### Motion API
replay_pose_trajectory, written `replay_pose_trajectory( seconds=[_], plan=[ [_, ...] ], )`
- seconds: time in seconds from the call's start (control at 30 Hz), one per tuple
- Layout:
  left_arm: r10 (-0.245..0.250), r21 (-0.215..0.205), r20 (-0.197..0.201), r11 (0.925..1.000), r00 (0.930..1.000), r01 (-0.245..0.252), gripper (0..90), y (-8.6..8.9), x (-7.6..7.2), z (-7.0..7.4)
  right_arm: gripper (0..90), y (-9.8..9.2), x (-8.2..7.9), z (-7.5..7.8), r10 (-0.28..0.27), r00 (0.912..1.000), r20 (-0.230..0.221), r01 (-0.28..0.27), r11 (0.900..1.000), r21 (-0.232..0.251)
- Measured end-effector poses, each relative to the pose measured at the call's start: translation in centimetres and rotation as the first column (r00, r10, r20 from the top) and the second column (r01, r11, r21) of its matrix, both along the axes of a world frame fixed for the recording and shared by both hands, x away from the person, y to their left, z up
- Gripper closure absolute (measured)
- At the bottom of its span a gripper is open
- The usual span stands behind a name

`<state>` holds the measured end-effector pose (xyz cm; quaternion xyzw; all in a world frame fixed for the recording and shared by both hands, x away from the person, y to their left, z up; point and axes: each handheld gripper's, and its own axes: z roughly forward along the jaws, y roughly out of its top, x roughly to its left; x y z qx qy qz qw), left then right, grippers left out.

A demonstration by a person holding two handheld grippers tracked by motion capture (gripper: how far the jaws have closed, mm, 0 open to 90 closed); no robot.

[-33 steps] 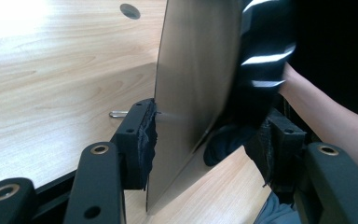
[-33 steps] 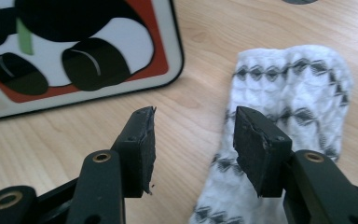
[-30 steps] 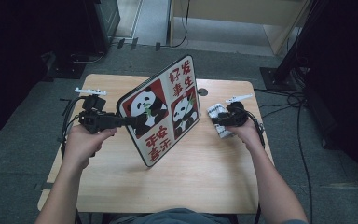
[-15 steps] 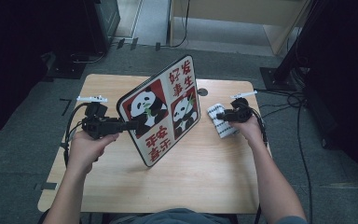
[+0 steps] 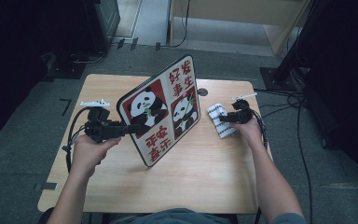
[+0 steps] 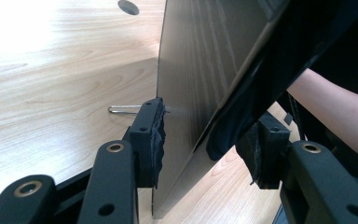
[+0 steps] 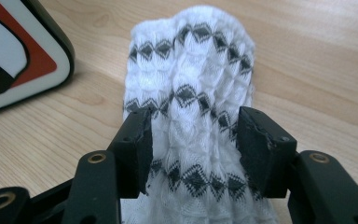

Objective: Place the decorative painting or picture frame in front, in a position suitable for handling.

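One panda board (image 5: 161,109) stands on its lower edge near the middle of the tabletop (image 5: 205,177), tilted back, its printed face toward the person. Seen from above, its long axis runs from about 7 o'clock at the bottom corner to 1 o'clock at the top corner. The face carries two panda pictures and red characters.

The left gripper (image 5: 129,129) comes in level from 9 o'clock at the board's left edge. In the left gripper view the board's edge (image 6: 191,93) stands between the two fingers (image 6: 150,135), its grey back toward the left pad; the jaws have just been closing, half open now. I cannot tell whether the pads press on it.

One white cloth (image 5: 221,120) with grey diamond bands lies flat on the tabletop at 3 o'clock from the board, just beside its right edge. Its long axis runs from about 11 o'clock to 5 o'clock.

The right gripper (image 5: 224,118) hangs low over the cloth, pointing toward 9 o'clock. In its own view the fingers (image 7: 135,140) stand wide on either side of the cloth (image 7: 193,88), and have just been opening; they grip nothing.
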<state>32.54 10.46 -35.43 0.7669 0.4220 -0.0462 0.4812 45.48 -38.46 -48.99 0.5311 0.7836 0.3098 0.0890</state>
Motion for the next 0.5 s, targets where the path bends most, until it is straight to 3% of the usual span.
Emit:
replay_pose_trajectory(
  seconds=[0.27,0.5],
  plan=[
    [0.005,-0.017,0.001,0.9998,1.0,-0.005,54.3,-0.03,0.07,-0.46,47.0,0.58,-0.08,-0.52,0.009,1.0,-0.001,-0.009,0.999,-0.046],
    [0.006,-0.017,0.001,0.9998,1.0,-0.006,54.7,0.01,0.06,-0.64,57.0,0.5,-0.51,-0.96,-0.006,0.9986,0.052,0.01,0.997,-0.08]
  ],
)
